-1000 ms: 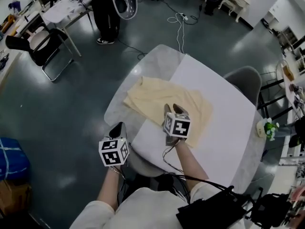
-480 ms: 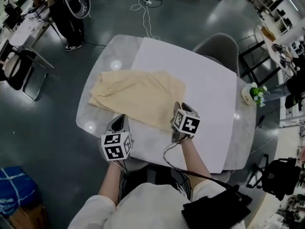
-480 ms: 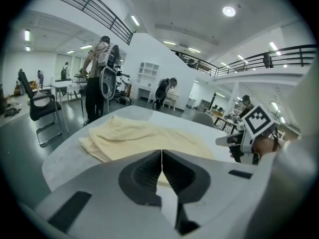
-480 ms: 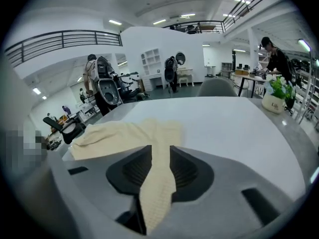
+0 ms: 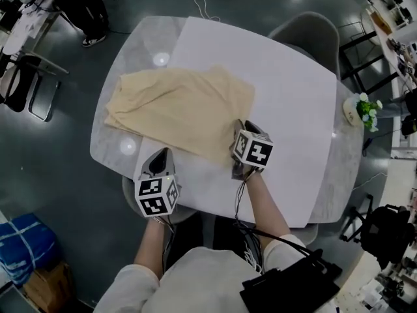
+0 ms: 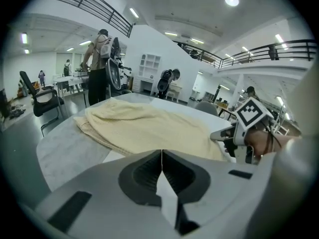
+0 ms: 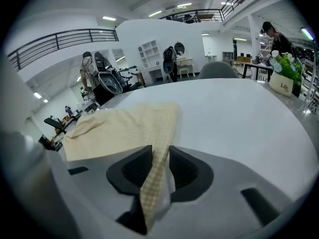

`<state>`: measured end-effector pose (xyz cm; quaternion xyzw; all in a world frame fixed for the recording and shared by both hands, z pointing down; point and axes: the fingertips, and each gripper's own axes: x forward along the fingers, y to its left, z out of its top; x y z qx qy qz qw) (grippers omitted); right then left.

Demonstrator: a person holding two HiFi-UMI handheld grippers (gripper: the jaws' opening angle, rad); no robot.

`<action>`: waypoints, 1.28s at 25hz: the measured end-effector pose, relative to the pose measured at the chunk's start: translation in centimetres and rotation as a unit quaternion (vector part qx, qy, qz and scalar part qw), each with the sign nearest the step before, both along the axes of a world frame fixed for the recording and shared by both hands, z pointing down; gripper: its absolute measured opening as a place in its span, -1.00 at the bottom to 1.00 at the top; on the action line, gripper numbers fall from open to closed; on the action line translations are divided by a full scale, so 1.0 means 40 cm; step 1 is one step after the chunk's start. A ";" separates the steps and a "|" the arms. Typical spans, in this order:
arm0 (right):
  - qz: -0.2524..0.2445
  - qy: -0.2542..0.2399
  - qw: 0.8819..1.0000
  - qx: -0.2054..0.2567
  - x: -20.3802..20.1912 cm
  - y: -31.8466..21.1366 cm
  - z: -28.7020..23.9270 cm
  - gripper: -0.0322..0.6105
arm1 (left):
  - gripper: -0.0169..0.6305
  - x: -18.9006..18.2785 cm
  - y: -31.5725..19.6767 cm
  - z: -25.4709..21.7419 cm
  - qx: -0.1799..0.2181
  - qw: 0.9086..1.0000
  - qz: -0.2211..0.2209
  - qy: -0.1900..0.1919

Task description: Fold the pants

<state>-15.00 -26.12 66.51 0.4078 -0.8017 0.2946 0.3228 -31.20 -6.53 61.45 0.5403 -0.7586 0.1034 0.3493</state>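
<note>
Pale yellow pants (image 5: 176, 106) lie spread on the white sheet (image 5: 287, 109) and the grey marble table (image 5: 114, 152). My right gripper (image 5: 240, 129) sits at the pants' near right corner. In the right gripper view a fold of the pants (image 7: 114, 128) runs up between the jaws of the right gripper (image 7: 159, 151), which are shut on it. My left gripper (image 5: 161, 155) hovers at the table's near edge, just short of the pants' near hem. Its jaws meet with nothing in them in the left gripper view (image 6: 161, 156), where the pants (image 6: 144, 126) lie ahead.
A grey chair (image 5: 306, 31) stands at the table's far side, and a small flower pot (image 5: 360, 109) sits at its right edge. On the floor are a black chair (image 5: 26, 90) at the left, a blue bag (image 5: 23, 250) and cables (image 5: 199, 5).
Both grippers have come down and in towards the table's near edge. The right one now sits at the pants' near right corner with cloth between its jaws; the left is over the table edge.
</note>
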 end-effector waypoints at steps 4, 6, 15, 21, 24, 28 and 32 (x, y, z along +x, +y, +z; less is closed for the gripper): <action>-0.001 0.018 1.000 -0.010 0.009 0.000 0.029 -0.63 | -0.92 -0.001 0.015 0.015 -0.005 1.000 -0.012 0.005; -0.005 0.007 1.000 -0.016 0.006 0.001 0.029 -0.65 | -0.92 -0.005 0.025 0.020 -0.008 1.000 -0.017 0.006; -0.023 -0.006 0.999 -0.035 -0.005 0.013 -0.005 -0.86 | -0.92 -0.035 0.055 -0.016 0.003 0.999 -0.042 0.003; -0.037 0.008 0.999 -0.019 -0.022 0.027 -0.084 -0.86 | -0.92 -0.074 0.084 -0.059 0.009 0.998 -0.055 -0.010; -0.052 0.012 0.999 -0.004 -0.048 0.042 -0.138 -0.87 | -0.92 -0.105 0.105 -0.096 0.020 0.998 -0.065 -0.017; -0.078 0.015 0.997 0.019 -0.119 0.058 -0.220 -0.87 | -0.92 -0.153 0.142 -0.143 0.041 0.995 -0.084 -0.019; -0.120 0.010 0.992 0.043 -0.271 0.082 -0.306 -0.87 | -0.92 -0.234 0.196 -0.172 0.053 0.993 -0.107 -0.022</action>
